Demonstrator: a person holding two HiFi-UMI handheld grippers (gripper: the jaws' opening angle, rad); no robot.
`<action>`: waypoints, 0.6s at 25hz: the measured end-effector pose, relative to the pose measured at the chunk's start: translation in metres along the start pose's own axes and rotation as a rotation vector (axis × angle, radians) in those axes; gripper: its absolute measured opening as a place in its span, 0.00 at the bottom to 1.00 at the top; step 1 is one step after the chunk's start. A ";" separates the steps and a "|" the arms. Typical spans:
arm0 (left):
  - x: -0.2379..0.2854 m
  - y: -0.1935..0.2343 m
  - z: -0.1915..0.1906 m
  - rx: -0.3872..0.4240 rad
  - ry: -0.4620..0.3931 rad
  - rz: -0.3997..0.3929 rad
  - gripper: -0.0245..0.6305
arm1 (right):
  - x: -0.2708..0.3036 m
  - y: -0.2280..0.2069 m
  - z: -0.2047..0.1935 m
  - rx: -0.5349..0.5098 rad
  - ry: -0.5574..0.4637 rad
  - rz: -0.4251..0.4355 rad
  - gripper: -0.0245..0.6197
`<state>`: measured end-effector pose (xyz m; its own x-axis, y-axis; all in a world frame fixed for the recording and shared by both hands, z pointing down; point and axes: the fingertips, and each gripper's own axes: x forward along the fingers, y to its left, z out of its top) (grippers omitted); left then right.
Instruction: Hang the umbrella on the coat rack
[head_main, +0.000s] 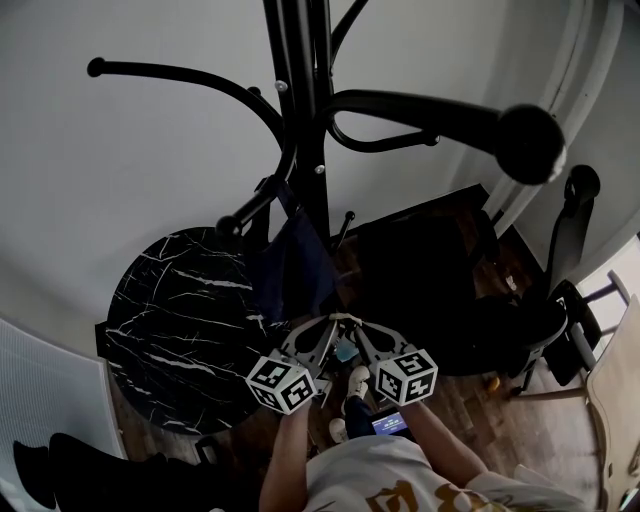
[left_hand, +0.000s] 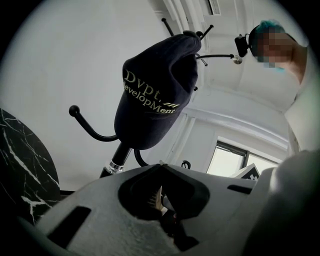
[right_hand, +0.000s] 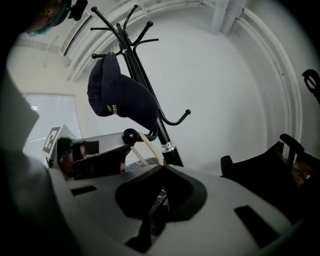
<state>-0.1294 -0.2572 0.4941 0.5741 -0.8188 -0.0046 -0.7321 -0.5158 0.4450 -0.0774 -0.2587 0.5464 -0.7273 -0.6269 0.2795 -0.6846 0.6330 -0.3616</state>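
The black coat rack (head_main: 305, 120) rises in front of me, its hooks curving outward. A navy cap (left_hand: 155, 95) with pale lettering hangs on one hook; from above it shows as dark cloth (head_main: 290, 265) beside the pole. My left gripper (head_main: 318, 326) and right gripper (head_main: 350, 326) are close together below it, tips nearly touching. A thin pale strap loop (right_hand: 151, 146) stretches between them, and both pairs of jaws are shut on it. A ball-tipped hook (right_hand: 130, 135) is just behind the strap. The umbrella's body is hidden under the grippers.
A round black marble table (head_main: 180, 320) stands left of the rack's base. A black chair (head_main: 440, 290) fills the right side, with a pale wooden seat (head_main: 615, 390) beyond it. White walls sit behind the rack. A long ball-tipped hook (head_main: 525, 140) juts toward me.
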 end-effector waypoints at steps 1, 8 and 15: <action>0.001 0.001 -0.001 -0.004 0.002 0.000 0.07 | 0.001 -0.001 -0.001 0.004 0.000 -0.001 0.06; 0.005 0.004 -0.009 -0.007 0.028 -0.006 0.07 | 0.003 -0.006 -0.007 0.000 0.019 -0.016 0.06; 0.010 0.008 -0.012 -0.006 0.040 -0.003 0.07 | 0.008 -0.010 -0.009 -0.001 0.025 -0.023 0.06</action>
<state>-0.1254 -0.2663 0.5089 0.5910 -0.8061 0.0298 -0.7280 -0.5171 0.4501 -0.0767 -0.2662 0.5608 -0.7120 -0.6300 0.3100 -0.7015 0.6187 -0.3537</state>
